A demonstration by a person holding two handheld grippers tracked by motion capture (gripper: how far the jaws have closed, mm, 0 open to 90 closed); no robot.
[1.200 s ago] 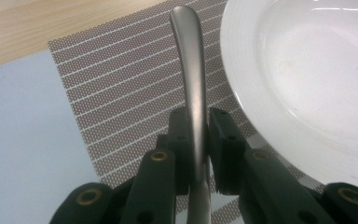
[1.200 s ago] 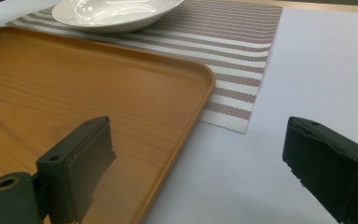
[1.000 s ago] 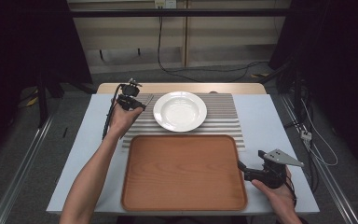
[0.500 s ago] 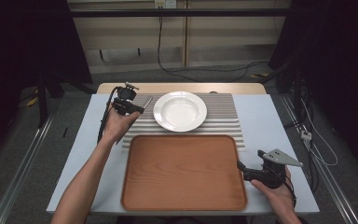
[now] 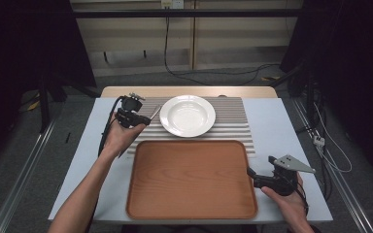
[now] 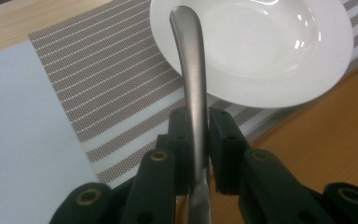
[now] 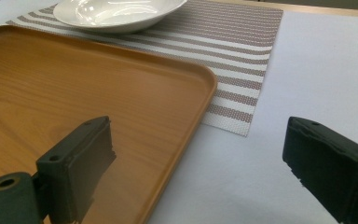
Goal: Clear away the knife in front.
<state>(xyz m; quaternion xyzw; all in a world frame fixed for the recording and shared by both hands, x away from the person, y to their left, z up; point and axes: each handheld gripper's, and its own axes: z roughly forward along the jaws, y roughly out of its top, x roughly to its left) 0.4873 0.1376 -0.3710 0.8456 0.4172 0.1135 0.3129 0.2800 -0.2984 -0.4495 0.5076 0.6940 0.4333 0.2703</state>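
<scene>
My left gripper (image 5: 144, 119) is shut on a grey metal utensil (image 6: 192, 84); its handle (image 5: 154, 112) sticks out past the jaws toward a white plate (image 5: 188, 115). The jaws hide the utensil's working end, so its kind is unclear. This gripper hovers over the left part of a striped placemat (image 5: 233, 121), just left of the plate (image 6: 261, 51). My right gripper (image 5: 249, 174) is open at the right edge of a wooden tray (image 5: 192, 179). In the right gripper view (image 7: 200, 158), one jaw is over the tray (image 7: 74, 93) and the other over the table.
The placemat (image 7: 242, 46) lies under the plate (image 7: 116, 11) and the tray's far edge. The light blue tabletop (image 5: 281, 126) shows bare on both sides. Cables (image 5: 184, 73) run across the floor behind the table.
My left hand has drifted a little toward the near side with the utensil still in the jaws. The right gripper has stayed where it was.
</scene>
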